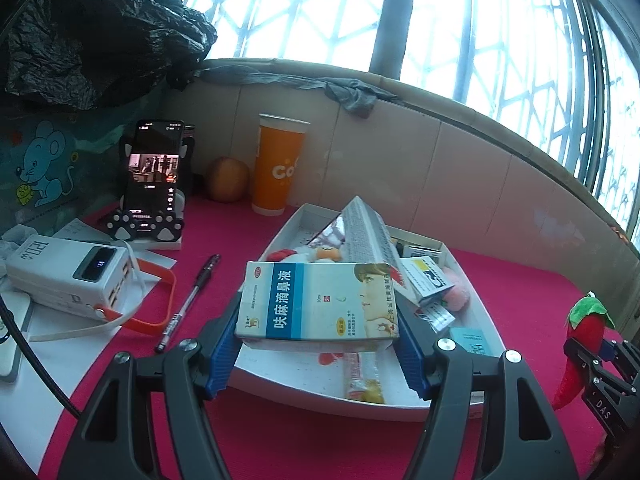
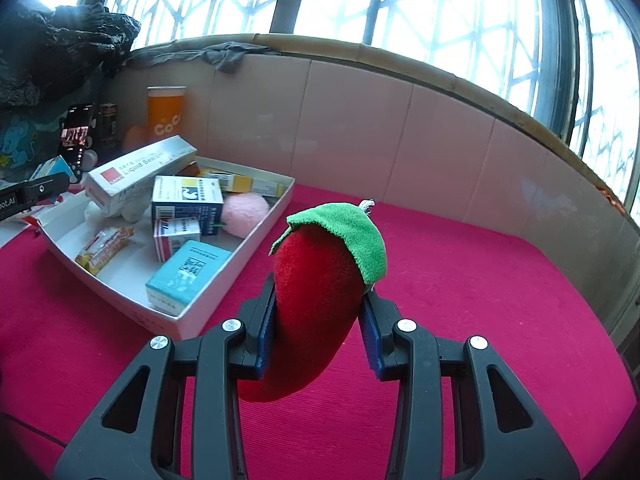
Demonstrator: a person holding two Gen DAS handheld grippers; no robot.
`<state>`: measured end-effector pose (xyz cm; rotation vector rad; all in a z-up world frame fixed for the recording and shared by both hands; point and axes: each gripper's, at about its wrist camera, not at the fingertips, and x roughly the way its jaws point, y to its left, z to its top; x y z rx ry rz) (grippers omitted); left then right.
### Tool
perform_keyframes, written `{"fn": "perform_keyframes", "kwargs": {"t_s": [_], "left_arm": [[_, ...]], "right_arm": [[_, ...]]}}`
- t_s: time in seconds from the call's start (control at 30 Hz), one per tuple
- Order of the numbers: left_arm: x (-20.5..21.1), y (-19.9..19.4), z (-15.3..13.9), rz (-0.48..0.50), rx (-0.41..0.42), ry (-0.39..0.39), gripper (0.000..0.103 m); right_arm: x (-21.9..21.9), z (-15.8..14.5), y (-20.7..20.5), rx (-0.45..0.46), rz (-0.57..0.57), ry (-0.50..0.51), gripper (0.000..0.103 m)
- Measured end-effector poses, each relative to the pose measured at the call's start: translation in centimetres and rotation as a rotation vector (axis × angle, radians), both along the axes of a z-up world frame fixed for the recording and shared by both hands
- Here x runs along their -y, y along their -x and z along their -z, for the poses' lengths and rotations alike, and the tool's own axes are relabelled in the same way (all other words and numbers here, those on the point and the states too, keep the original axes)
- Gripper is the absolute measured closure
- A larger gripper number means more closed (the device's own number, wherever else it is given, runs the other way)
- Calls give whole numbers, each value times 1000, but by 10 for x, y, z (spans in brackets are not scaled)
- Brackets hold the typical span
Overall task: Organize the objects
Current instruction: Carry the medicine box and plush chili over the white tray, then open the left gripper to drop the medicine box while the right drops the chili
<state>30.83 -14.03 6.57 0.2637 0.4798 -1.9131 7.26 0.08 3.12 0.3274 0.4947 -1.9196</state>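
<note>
Left claw [image 1: 316,344] clamps nasal-drops carton [image 1: 316,304] above white tray [image 1: 280,236]; carton hides tray contents behind. Right claw [image 2: 318,344] grips plush chili [image 2: 316,300] over red surface [image 2: 480,280]; chili tip hidden below the claw.

At the back left of your bench [image 1: 520,292], covered in red cloth, a phone [image 1: 154,172] stands upright in a black paw-print stand [image 1: 144,230], its screen lit. Just right of it you see a round orange fruit [image 1: 227,179], and beside that a tall orange paper cup [image 1: 278,164] against the tiled wall. Nearer you on the left, a white power bank [image 1: 70,276] with an orange strap lies on white paper, and a black pen [image 1: 188,298] lies on the cloth beside it. A crumpled black plastic bag [image 1: 100,36] hangs above the corner, and a grey rag [image 1: 352,94] is draped over the sill.
</note>
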Motion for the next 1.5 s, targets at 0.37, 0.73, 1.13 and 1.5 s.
{"fn": "perform_keyframes", "kwargs": {"t_s": [0.37, 0.73, 1.13, 1.5], "left_arm": [[17, -10, -16, -17, 24, 13, 35], [84, 20, -86, 84, 14, 2, 34], [118, 43, -59, 114, 19, -179, 33], [88, 36, -45, 99, 50, -184, 0]], "right_arm": [[27, -6, -17, 61, -88, -9, 67], [89, -29, -52, 220, -231, -63, 67], [124, -24, -74, 206, -269, -108, 67], [130, -15, -79, 184, -262, -115, 31]]}}
